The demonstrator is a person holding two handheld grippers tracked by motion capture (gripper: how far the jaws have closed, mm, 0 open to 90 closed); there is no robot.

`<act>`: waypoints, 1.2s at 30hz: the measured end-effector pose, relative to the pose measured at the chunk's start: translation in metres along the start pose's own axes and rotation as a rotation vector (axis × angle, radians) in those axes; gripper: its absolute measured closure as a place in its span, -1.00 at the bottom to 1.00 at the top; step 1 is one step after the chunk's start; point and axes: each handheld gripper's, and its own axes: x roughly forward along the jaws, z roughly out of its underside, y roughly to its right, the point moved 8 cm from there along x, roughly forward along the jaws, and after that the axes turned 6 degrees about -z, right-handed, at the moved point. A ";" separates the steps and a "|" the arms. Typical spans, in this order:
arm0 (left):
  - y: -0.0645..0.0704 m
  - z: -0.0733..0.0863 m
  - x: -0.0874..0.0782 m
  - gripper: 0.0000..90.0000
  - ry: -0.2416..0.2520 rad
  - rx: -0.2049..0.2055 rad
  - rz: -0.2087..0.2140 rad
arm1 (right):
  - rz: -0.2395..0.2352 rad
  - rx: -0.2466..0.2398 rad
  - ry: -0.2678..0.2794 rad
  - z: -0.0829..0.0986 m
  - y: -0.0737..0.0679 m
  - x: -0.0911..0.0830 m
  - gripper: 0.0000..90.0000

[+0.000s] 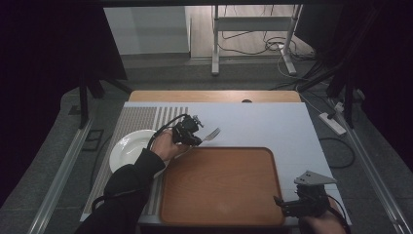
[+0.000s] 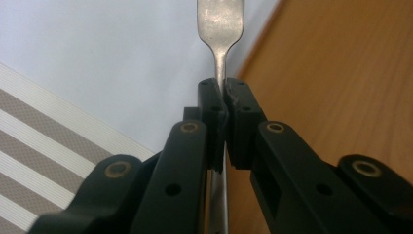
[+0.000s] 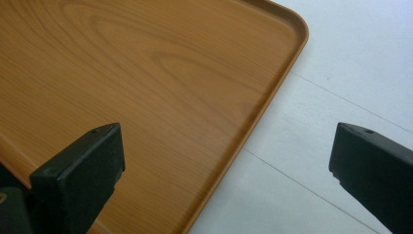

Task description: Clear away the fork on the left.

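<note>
Pale grey surface (image 1: 272, 126) with a wooden tray (image 1: 221, 185) at its near middle; dark curtains either side, a metal stand on the floor beyond.

Fork (image 1: 210, 135): held off the tray's far-left corner, tines pointing away from the person, handle slanting back toward the tray's left edge. In the left gripper view the neck of the fork (image 2: 220, 63) runs up between the jaws, pinched edge-on.

Left claw (image 1: 194, 138): clenched on the fork's handle, just beyond the tray's far-left corner. Left claw in its own view (image 2: 223, 109): pads meeting on the metal, no gap.

White plate (image 1: 130, 148): left of the tray, on a striped mat (image 1: 139, 119), partly under the left hand.

Right claw (image 1: 278, 201): at the tray's near-right corner, jaws released wide, nothing between them. Its own view looks across the tray's rim (image 3: 272, 92).

Judgement: the fork is being carried, likely for placing beside or on the tray. Grip is narrow, on thin metal; keep the squeeze steady, lower level, and let go only once the handle lies flat.
</note>
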 end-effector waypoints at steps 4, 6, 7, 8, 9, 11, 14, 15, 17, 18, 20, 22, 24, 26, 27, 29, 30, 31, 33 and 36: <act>0.010 0.011 -0.003 0.92 -0.011 -0.005 0.004 | 0.001 -0.002 -0.003 0.000 0.000 0.000 -0.99; 0.015 0.016 -0.006 0.92 -0.008 -0.011 0.009 | 0.001 -0.004 -0.004 0.000 0.000 0.001 -0.99; 0.018 0.018 -0.008 0.92 -0.011 -0.014 0.012 | 0.000 -0.005 -0.004 0.000 0.000 0.001 -0.99; 0.020 0.020 -0.010 0.92 -0.008 -0.014 0.007 | 0.000 -0.007 -0.005 0.000 0.000 0.001 -0.99; 0.022 0.023 -0.011 0.92 -0.010 -0.019 0.009 | 0.000 -0.008 -0.006 0.000 -0.001 0.001 -0.99; 0.027 0.028 -0.014 0.92 -0.011 -0.035 0.019 | 0.000 -0.009 -0.007 -0.001 -0.001 0.001 -0.99; 0.031 0.036 -0.017 0.92 -0.016 -0.056 0.027 | 0.000 -0.011 -0.008 -0.001 -0.001 0.001 -0.99; 0.033 0.039 -0.018 0.92 -0.017 -0.066 0.030 | 0.000 -0.011 -0.008 -0.001 -0.001 0.001 -0.99; 0.037 0.046 -0.021 0.92 -0.011 -0.091 0.056 | 0.000 -0.011 -0.009 -0.001 -0.001 0.001 -0.99; 0.039 0.048 -0.022 0.92 -0.004 -0.099 0.066 | 0.001 -0.012 -0.011 0.000 -0.001 0.001 -0.99; 0.043 0.051 -0.025 0.92 0.001 -0.110 0.073 | 0.001 -0.012 -0.012 0.000 -0.001 0.001 -0.99; 0.049 0.054 -0.026 0.92 0.003 -0.113 0.073 | 0.000 -0.013 -0.010 -0.001 -0.001 0.002 -0.99; 0.055 0.057 -0.025 0.92 0.001 -0.122 0.077 | -0.001 -0.014 -0.009 -0.001 -0.001 0.002 -0.99; 0.062 0.060 -0.023 0.92 -0.006 -0.127 0.092 | -0.001 -0.017 -0.009 -0.001 -0.001 0.002 -0.99; 0.064 0.061 -0.022 0.92 -0.010 -0.125 0.092 | -0.001 -0.018 -0.009 -0.001 -0.002 0.002 -0.99; 0.070 0.062 -0.020 0.92 -0.017 -0.129 0.100 | -0.001 -0.019 -0.010 -0.001 -0.002 0.002 -0.99; 0.074 0.062 -0.020 0.92 -0.015 -0.132 0.104 | -0.001 -0.021 -0.010 -0.001 -0.002 0.002 -0.99; 0.078 0.063 -0.019 0.92 -0.021 -0.126 0.104 | -0.001 -0.022 -0.010 -0.001 -0.002 0.002 -0.99; 0.084 0.065 -0.018 0.92 -0.027 -0.124 0.102 | -0.001 -0.022 -0.010 -0.001 -0.002 0.002 -0.99; 0.093 0.068 -0.015 0.92 -0.035 -0.130 0.118 | -0.001 -0.023 -0.011 -0.001 -0.002 0.002 -0.99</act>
